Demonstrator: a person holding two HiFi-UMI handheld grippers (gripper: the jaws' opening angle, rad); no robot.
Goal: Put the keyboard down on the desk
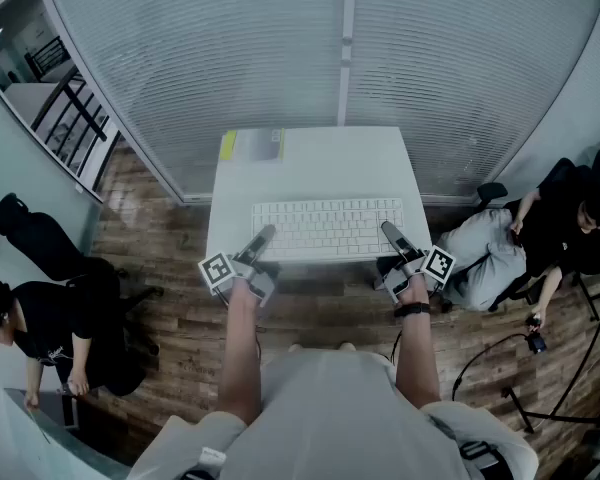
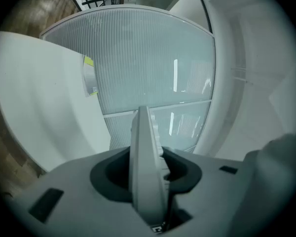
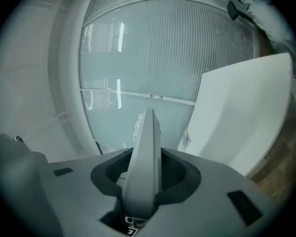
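A white keyboard (image 1: 325,228) lies level across the near part of the white desk (image 1: 320,158), its front edge at the desk's near rim. Whether it rests on the desktop I cannot tell. My left gripper (image 1: 260,240) is shut on its near left corner and my right gripper (image 1: 392,236) on its near right corner. In the left gripper view the keyboard (image 2: 145,152) shows edge-on, clamped in the left gripper (image 2: 147,174), with the desk (image 2: 34,98) to the left. In the right gripper view the keyboard (image 3: 147,152) is clamped the same way in the right gripper (image 3: 144,174), desk (image 3: 241,107) to the right.
A yellow-edged paper (image 1: 252,145) lies at the desk's back left corner. A ribbed glass wall (image 1: 330,38) stands behind the desk. One person (image 1: 40,318) crouches at the left and another (image 1: 540,238) sits on the wooden floor at the right, near cables and a stand (image 1: 525,398).
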